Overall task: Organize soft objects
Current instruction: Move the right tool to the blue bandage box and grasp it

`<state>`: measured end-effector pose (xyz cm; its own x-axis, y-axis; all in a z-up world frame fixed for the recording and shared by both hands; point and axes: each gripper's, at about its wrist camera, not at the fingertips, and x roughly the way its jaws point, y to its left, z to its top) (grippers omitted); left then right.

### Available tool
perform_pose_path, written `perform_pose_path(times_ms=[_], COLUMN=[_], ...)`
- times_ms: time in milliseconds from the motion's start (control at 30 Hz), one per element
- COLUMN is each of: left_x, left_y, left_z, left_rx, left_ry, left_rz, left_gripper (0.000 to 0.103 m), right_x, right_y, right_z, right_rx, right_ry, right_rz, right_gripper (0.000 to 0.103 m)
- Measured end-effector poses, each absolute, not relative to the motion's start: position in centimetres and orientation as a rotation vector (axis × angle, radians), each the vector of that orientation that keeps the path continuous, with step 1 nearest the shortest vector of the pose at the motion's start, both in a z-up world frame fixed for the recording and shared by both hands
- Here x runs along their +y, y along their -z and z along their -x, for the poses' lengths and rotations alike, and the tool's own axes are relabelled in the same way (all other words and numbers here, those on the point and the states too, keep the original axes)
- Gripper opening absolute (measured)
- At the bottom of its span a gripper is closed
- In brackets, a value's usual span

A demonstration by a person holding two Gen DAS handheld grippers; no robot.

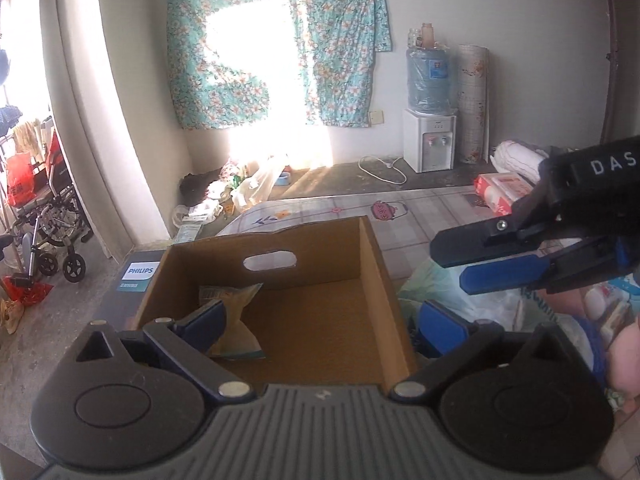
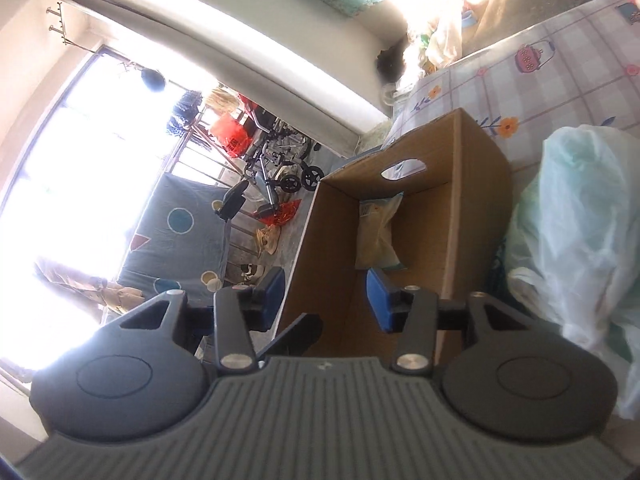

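An open cardboard box stands on a patterned mattress. Inside it, at its left, lies a soft beige and teal packet. My left gripper hangs wide open over the near rim with nothing between its blue pads; the left pad overlaps the packet in the picture. My right gripper comes in from the right, above a pale green plastic bag. In the right wrist view the right gripper is open and holds nothing, with the box and the packet ahead of it.
The green bag bulges right of the box. A red and white pack lies on the mattress further back. A Philips carton sits left of the box. A water dispenser and a wheelchair stand on the floor.
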<state>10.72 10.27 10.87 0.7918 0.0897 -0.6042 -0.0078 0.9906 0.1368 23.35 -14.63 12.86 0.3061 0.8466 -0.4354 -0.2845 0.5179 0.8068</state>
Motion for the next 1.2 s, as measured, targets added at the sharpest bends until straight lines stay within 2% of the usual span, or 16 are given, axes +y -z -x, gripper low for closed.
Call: perform_pose_path(times_ms=[133,500,833,1200], left_x=[5.6,-6.8,-17.5,-24.0], left_y=[-9.8,-6.6,-4.5,-0.2], left_z=[-10.2,-12.3,-18.9,-24.8], left_rx=[0.653,0.674,0.689,0.823], left_ry=[0.066,0.336,0.542,0.723], left_rz=[-0.129,-0.202,-0.255,-0.343], left_gripper=[0.103,0.103,0.103,0.103], right_x=[-24.6,-49.0,-56.3,-59.3], right_y=[-11.8,-7.1,-2.8,0.1], right_z=[-19.9,-12.4,-17.5,-22.9], right_rx=[0.929,0.806,0.816,0.892], right_ry=[-0.678,-0.286,-0.131,-0.097], right_rz=[-0.645,-0.717,-0.809,-0.833], right_gripper=[0.053,0.054,0.054,0.044])
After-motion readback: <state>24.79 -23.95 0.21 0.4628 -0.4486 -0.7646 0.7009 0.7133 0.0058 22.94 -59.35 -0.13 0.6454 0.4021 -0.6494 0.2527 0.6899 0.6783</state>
